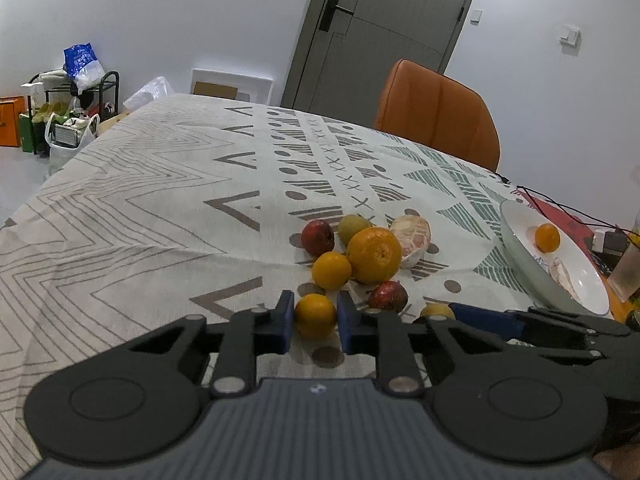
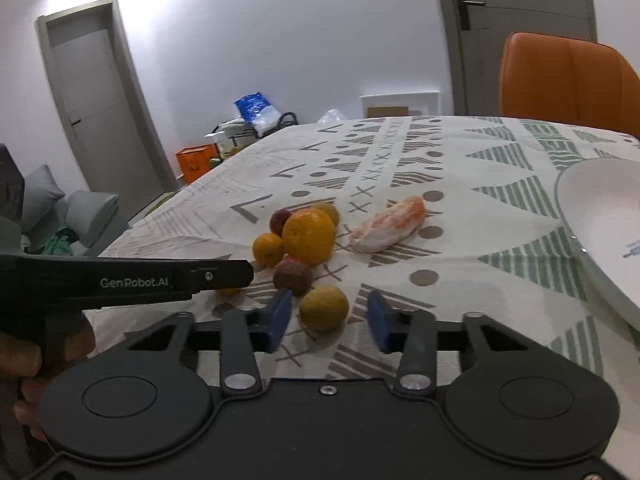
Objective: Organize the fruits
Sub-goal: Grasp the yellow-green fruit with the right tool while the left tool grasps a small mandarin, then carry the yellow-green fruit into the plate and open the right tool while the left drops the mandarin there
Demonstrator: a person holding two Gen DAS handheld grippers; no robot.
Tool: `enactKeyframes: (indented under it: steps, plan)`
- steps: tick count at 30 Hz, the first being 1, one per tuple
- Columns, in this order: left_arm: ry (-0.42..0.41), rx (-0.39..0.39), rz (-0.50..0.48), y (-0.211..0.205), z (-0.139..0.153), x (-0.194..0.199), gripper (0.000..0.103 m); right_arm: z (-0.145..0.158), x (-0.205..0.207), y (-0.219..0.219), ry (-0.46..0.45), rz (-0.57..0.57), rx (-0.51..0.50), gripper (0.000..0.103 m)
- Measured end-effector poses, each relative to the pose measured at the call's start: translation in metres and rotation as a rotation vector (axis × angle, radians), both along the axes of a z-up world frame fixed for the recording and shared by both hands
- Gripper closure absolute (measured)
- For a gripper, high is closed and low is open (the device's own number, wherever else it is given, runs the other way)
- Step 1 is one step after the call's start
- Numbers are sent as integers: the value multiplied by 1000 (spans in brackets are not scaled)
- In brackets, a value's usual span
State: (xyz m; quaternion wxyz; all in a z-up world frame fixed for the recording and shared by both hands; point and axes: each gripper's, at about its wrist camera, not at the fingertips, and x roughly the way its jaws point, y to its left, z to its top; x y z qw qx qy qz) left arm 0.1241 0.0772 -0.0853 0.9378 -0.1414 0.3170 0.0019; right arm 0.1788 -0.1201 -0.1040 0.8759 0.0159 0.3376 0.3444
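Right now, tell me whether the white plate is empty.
Not empty: the white plate holds a small orange and a pale peeled piece.

The only lettering that reads clearly is "GenRobot.AI", printed in pale letters on the black side of the left gripper (image 2: 136,280), which reaches in from the left edge of the right wrist view. On the inside of the white plate (image 2: 600,216) at the right edge of that view there is a small patch of blue print, too small and blurred to read. The blue and white bag (image 1: 82,62) at the upper left of the left wrist view carries printing that cannot be made out.
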Motion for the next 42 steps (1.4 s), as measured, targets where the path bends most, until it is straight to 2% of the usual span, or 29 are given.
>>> enactKeyframes:
  steps: [1,2,7,14,31,42]
  plan:
    - [-2,1,4,-1,0,0,82,0,0,0,4,8,2,75]
    - [-3,2,8,-2,0,-1,82,0,0,1,6,13,1,77]
    - [-26,11,12,-6,8,-5,82,5,-4,1,1,41,8,78]
    - [-46,29,15,-11,19,-14,82,14,-9,-12,-15,19,37,78]
    - [-95,64,-61,-52,43,-12,82,32,-9,-66,-64,-106,84,78]
    - [-95,93,-130,-85,47,3,82,33,-3,-107,-81,-200,101,78]
